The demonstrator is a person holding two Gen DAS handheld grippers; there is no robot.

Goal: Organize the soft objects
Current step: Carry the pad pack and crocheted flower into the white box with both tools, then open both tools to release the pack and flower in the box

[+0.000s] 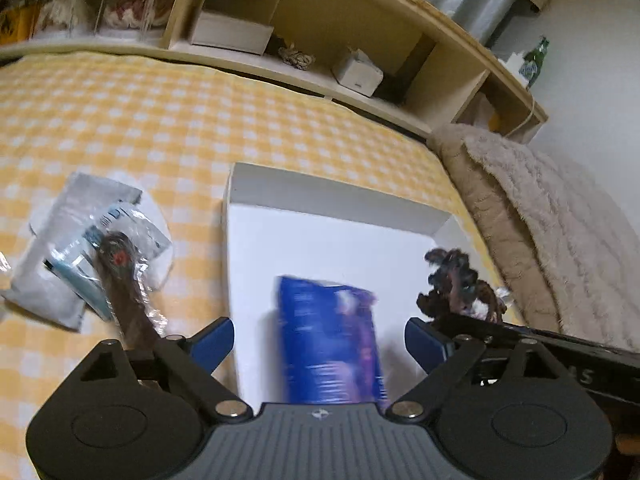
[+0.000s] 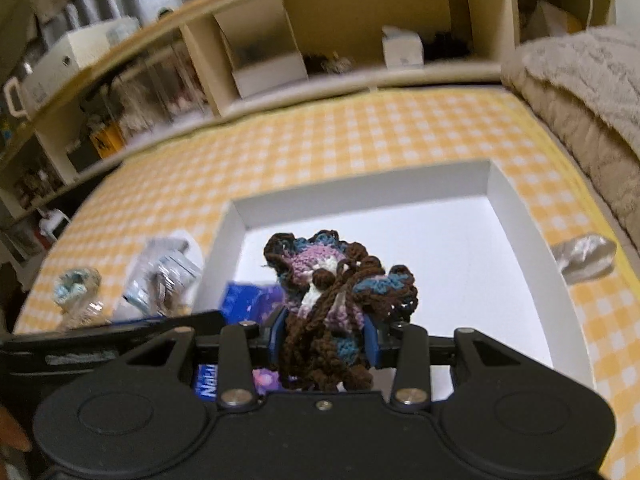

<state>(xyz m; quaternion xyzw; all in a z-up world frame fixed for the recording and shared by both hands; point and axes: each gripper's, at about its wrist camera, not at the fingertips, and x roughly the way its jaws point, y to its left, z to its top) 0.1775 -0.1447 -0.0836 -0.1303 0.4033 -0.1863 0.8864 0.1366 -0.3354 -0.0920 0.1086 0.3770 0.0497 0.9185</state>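
Observation:
A shallow white box (image 1: 256,188) (image 2: 516,216) lies on the yellow checked cloth. Inside it lies a blue and purple packet (image 1: 328,336) (image 2: 248,300), blurred in the left wrist view. My left gripper (image 1: 318,338) hangs open just above that packet with nothing between its fingers. My right gripper (image 2: 324,336) is shut on a crocheted piece (image 2: 340,284) (image 1: 456,284) of brown, pink, blue and white yarn, held over the box. Left of the box sits a pile of plastic-wrapped items (image 1: 88,248) (image 2: 160,280), one with a brown piece.
A wooden shelf unit (image 1: 320,40) (image 2: 320,40) with small boxes runs along the far edge of the cloth. A fluffy beige blanket (image 1: 540,220) (image 2: 592,100) is folded at the right. A crumpled clear wrapper (image 2: 584,256) lies right of the box.

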